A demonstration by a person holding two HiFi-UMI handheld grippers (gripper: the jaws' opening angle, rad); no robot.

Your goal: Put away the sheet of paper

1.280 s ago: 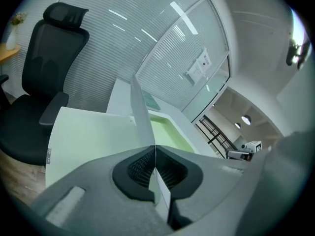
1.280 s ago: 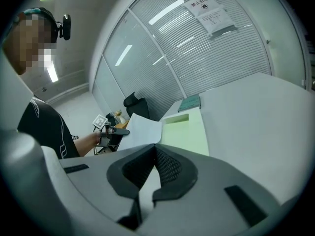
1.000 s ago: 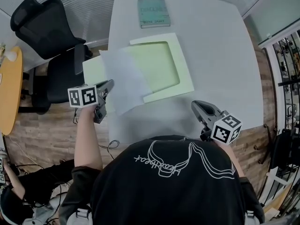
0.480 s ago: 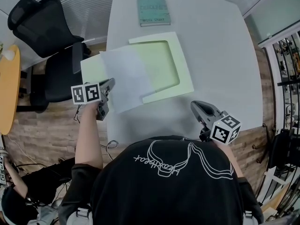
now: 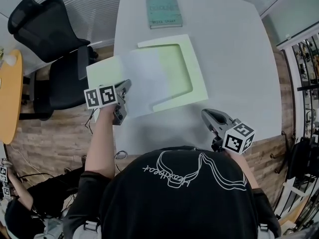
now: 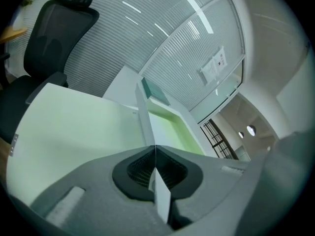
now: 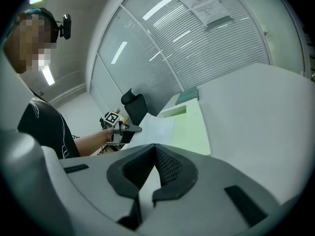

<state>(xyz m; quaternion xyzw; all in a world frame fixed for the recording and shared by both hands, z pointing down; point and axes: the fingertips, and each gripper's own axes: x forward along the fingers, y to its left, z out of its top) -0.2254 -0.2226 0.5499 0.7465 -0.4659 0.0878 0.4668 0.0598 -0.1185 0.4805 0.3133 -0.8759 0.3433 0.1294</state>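
Observation:
A white sheet of paper (image 5: 144, 81) lies across an open pale green folder (image 5: 192, 78) on the white table (image 5: 234, 59). My left gripper (image 5: 125, 86) is shut on the sheet's near left edge, just over the table's left side. In the left gripper view the sheet (image 6: 142, 114) runs edge-on out of the closed jaws, with the folder's left flap (image 6: 74, 127) beside it. Near the table's front edge, right of the folder, my right gripper (image 5: 208, 114) is shut and holds nothing. It looks toward the folder (image 7: 192, 124) and the left gripper (image 7: 133, 128).
A teal book (image 5: 163, 10) lies at the table's far edge, beyond the folder. A black office chair (image 5: 45, 39) stands left of the table, with an orange table (image 5: 10, 93) further left. Wooden floor shows on both sides.
My left gripper has moved right and slightly toward me with the sheet, which now lies further over the folder's middle. The right gripper has stayed put.

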